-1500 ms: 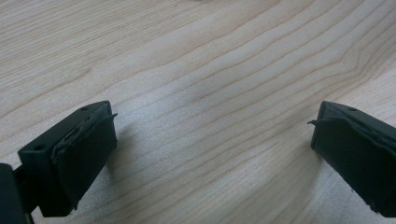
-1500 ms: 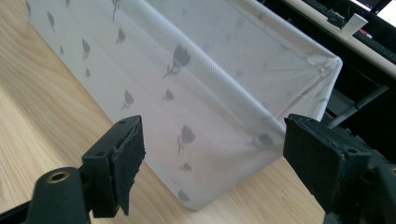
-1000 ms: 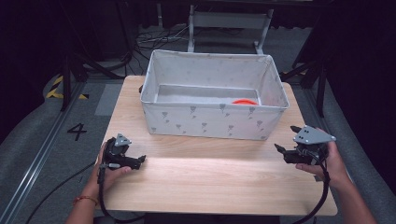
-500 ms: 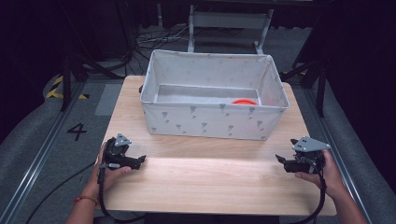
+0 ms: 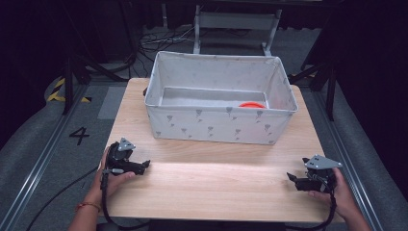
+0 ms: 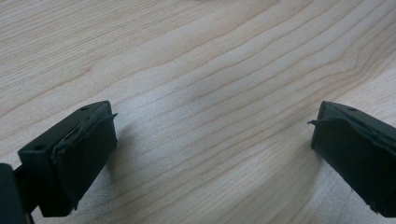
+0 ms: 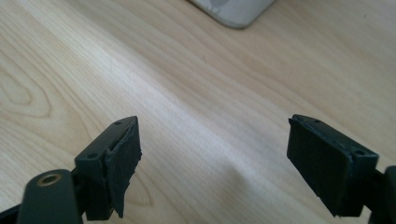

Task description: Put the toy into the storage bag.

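Resting low on the wooden table [image 5: 216, 192], both tools empty, in front of the fabric bin [image 5: 219, 126].

Holding the left gripper [image 5: 144, 165] near the bin's front left corner, jaws spread wide over bare wood; keeping the right gripper [image 5: 291, 178] off the front right corner, jaws likewise apart, gripping nothing; lying inside the bin, an orange object [image 5: 251, 104].

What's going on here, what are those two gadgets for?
A person sits at a wooden table with a two-jaw gripper in each hand. The left gripper and right gripper are both open, empty and low over bare wood. Behind them stands a grey fabric bin with something orange-red inside.
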Demonstrator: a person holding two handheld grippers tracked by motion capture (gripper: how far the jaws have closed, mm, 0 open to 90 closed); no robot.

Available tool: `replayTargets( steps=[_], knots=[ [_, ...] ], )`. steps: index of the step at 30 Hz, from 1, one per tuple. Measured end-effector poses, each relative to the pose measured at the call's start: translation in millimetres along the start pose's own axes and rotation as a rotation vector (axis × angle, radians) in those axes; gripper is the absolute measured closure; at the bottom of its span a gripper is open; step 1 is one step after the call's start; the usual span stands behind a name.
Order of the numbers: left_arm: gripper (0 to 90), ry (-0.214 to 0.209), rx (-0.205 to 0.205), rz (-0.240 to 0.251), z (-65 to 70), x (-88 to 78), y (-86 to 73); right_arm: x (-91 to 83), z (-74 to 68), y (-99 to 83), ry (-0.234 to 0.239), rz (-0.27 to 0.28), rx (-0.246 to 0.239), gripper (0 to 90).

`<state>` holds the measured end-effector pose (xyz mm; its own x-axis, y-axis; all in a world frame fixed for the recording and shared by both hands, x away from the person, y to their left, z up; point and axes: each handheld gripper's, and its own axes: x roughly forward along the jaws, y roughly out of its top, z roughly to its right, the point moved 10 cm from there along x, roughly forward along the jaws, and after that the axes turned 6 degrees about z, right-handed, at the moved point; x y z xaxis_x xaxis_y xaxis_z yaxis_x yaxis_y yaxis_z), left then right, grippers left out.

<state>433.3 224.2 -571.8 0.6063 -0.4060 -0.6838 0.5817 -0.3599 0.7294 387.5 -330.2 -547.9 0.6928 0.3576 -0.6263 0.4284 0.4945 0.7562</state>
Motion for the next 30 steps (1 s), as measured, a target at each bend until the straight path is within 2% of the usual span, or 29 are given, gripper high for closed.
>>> replayTargets(
  steps=[3, 4, 6, 10, 11, 12, 13, 14, 17, 20, 21, 22, 30],
  knots=[
    [0.6, 0.001, 0.000, 0.001, -0.1, 0.0, 0.0, 0.6, 0.8, -6.1, -0.004, 0.003, 0.018, 18.7],
    [0.5, 0.001, 0.001, 0.000, 0.0, -0.1, 0.0, 0.5, 0.1, -12.5, 0.017, 0.012, 0.056, 19.1],
    [0.6, 0.001, 0.001, 0.000, -0.1, -0.1, 0.0, 0.9, 0.5, -17.6, 0.020, 0.017, 0.078, 19.1],
    [0.5, 0.004, -0.001, 0.000, 0.0, -0.2, -0.1, 0.5, 2.4, -24.2, 0.035, 0.055, 0.159, 18.3],
    [0.5, 0.008, -0.001, 0.001, -0.4, -0.3, -0.1, 0.5, 2.4, -24.2, 0.035, 0.055, 0.159, 18.3],
    [0.5, 0.008, -0.002, 0.001, -0.3, -0.3, -0.1, 1.5, 4.6, -26.1, 0.036, 0.038, 0.202, 14.9],
    [0.5, 0.008, -0.002, 0.001, -0.3, -0.3, -0.1, 1.5, 4.6, -26.1, 0.036, 0.038, 0.202, 14.9],
    [0.5, 0.008, -0.002, 0.001, -0.3, -0.3, -0.1, 2.5, 6.3, -27.1, 0.041, 0.029, 0.231, 14.9],
    [0.5, 0.008, -0.004, 0.000, -0.1, -0.2, -0.1, 2.6, 6.1, -27.2, 0.041, 0.029, 0.231, 14.5],
    [0.5, 0.014, -0.011, 0.000, 0.1, -0.3, -0.2, 4.1, 9.0, -28.9, 0.011, 0.009, 0.253, 5.9],
    [0.4, 0.014, -0.011, 0.000, 0.1, -0.3, -0.2, 4.1, 9.0, -28.9, 0.011, 0.009, 0.253, 5.9],
    [0.5, 0.015, -0.011, 0.001, 0.1, -0.2, -0.1, 6.6, 12.1, -30.9, -0.021, -0.017, 0.282, 0.0],
    [0.4, 0.017, -0.014, 0.000, 0.2, -0.3, -0.2, 6.7, 12.6, -30.8, -0.028, -0.016, 0.285, 0.1]
  ],
)
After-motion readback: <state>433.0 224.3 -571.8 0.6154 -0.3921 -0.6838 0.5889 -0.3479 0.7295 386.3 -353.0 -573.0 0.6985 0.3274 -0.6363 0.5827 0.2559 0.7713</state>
